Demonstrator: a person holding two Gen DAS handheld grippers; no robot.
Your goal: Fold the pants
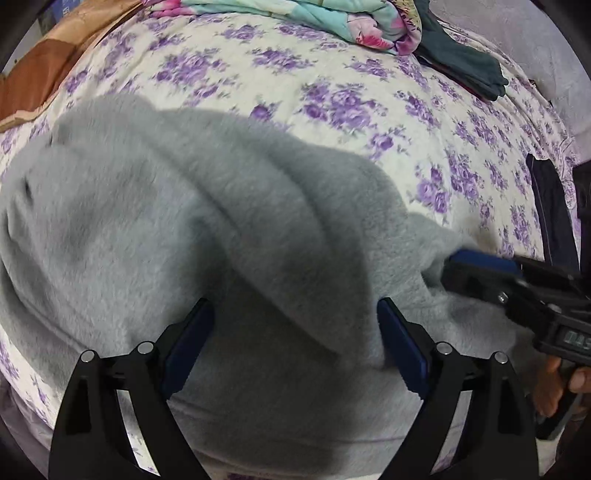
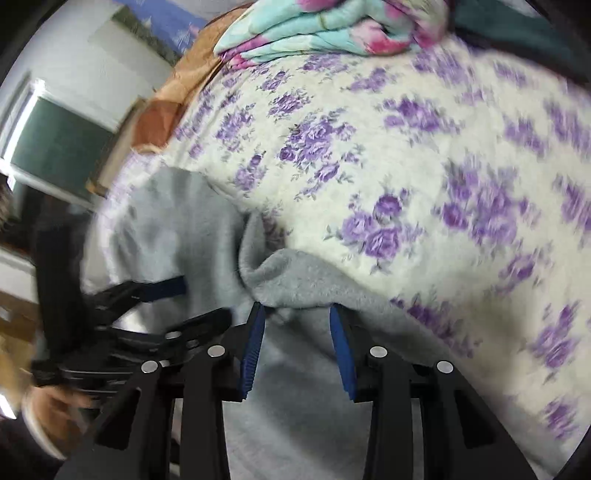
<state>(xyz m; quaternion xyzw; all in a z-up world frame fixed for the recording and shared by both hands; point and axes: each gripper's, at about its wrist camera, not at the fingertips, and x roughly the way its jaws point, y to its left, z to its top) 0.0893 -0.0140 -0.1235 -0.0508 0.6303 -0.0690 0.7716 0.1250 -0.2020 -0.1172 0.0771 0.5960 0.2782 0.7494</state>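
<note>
Far to the left of the right gripper a pale wall carries a green-paned window and a blue poster. Next comes an orange-brown cloth at the bed's far left corner. The bed itself is covered by a cream sheet with purple flowers, which fills the ground ahead of both grippers. The grey fleece pants lie bunched on it, directly ahead of and under the left gripper, whose jaws stand wide apart with a raised fold of the fleece between them; the pads do not seem to press it. The right gripper's jaws are opening, a hump of the same fleece at their tips. Beyond, at the far edge, lies a folded turquoise-and-pink quilt, and right of it a dark green garment. Further right hangs a dark strap-like item, unclear.
</note>
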